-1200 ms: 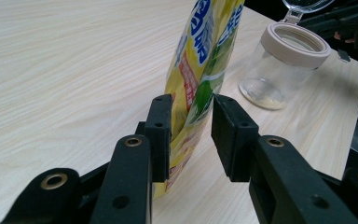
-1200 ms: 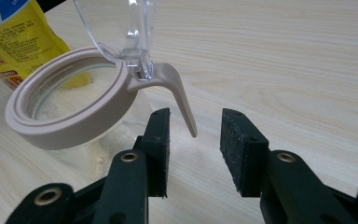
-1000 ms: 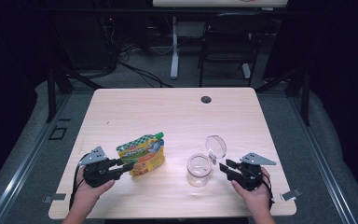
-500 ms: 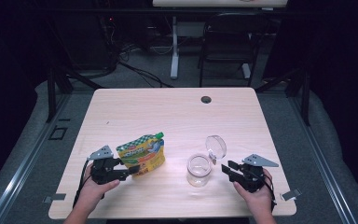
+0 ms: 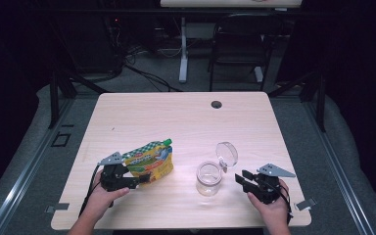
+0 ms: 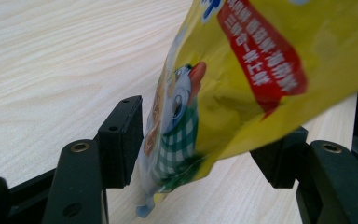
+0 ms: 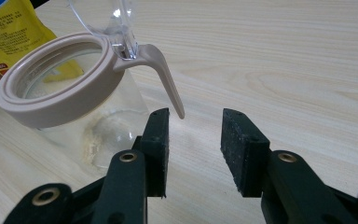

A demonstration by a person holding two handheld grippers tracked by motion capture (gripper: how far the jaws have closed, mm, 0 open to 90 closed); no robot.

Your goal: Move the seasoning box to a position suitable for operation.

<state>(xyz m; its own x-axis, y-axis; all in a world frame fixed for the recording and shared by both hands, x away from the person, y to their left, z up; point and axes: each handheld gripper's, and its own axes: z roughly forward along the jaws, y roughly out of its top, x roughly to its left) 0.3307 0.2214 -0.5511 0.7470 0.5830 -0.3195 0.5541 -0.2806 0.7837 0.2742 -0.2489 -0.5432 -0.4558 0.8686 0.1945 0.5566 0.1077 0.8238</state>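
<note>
On the table [image 5: 176, 117], near its front edge, a yellow pouch [image 5: 149, 161] with a green cap lay at the left and a clear jar [image 5: 209, 177] stood at the right, well apart from each other. The left gripper [image 5: 136, 182] sat at the pouch's near corner. From the left gripper view the pouch [image 6: 242, 79] hung between the two black jaws, its lower edge just beside the left pad, while the right pad stood clear of it; the jaws had just been opening and were spread, no longer pinching the pouch. The jar had a beige ring [image 7: 51, 88] round its mouth and a clear lid [image 5: 226, 154] flipped up and back on its hinge. A beige tab [image 7: 165, 79] stuck out from the ring toward the right gripper [image 5: 241, 178]. In the right gripper view that gripper [image 7: 195, 135] pointed at the jar [image 7: 93, 121] with its jaws spread, nothing between them, the tab's tip just above the left pad. A dark round hole [image 5: 216, 104] showed near the table's far edge.
</note>
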